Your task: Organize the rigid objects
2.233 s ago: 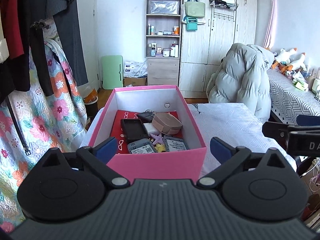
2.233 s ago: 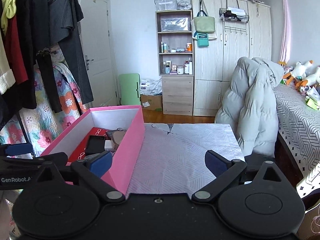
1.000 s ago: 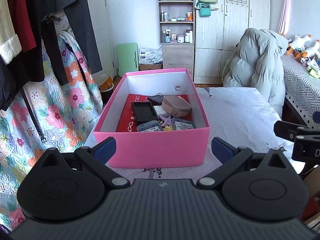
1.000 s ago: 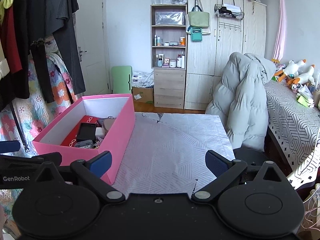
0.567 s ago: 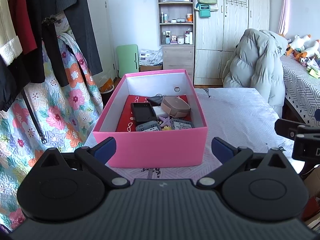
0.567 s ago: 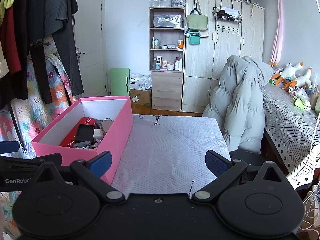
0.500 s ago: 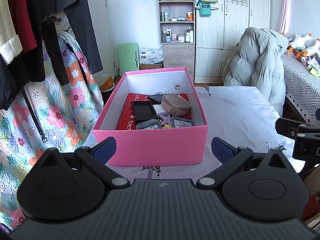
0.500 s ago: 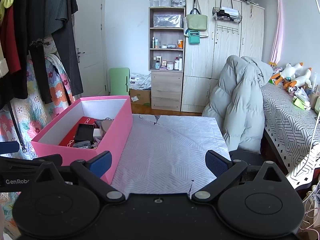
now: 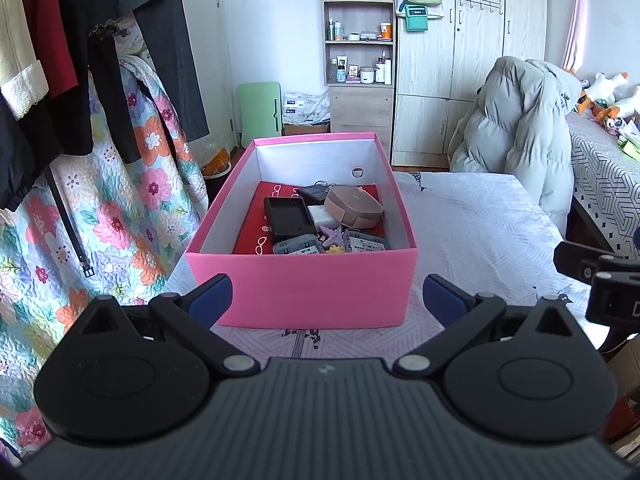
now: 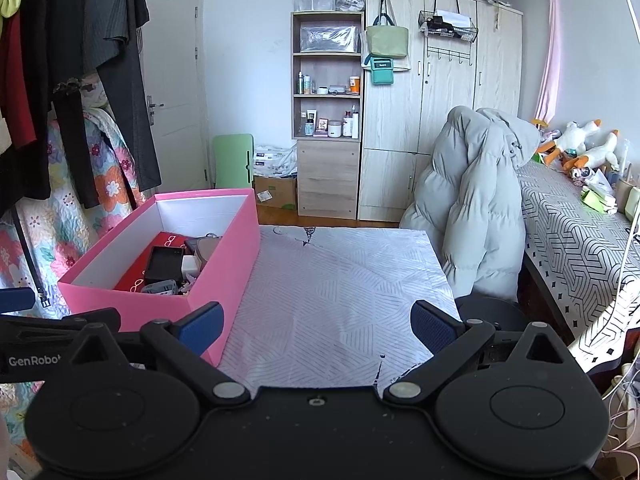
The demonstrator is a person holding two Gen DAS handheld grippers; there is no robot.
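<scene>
A pink box (image 9: 316, 292) with white inner walls stands on the left part of a table covered with a white patterned cloth (image 10: 340, 292). Inside lie a black case (image 9: 287, 221), a tan case (image 9: 352, 210), a white block, a purple star, two grey devices (image 9: 366, 245) and a red cloth. The box also shows in the right wrist view (image 10: 236, 248). My left gripper (image 9: 325, 299) is open and empty, just in front of the box's near wall. My right gripper (image 10: 316, 326) is open and empty over the cloth's near edge, to the right of the box.
Hanging clothes and a floral quilt (image 9: 80, 200) are close on the left. A chair with a grey puffer jacket (image 10: 480, 200) stands at the table's right side. A bed (image 10: 580, 232) lies further right. Shelves and wardrobes (image 10: 400, 120) line the back wall.
Both grippers have drawn back from the box, then held almost still over the last half second. Both stay open and empty.
</scene>
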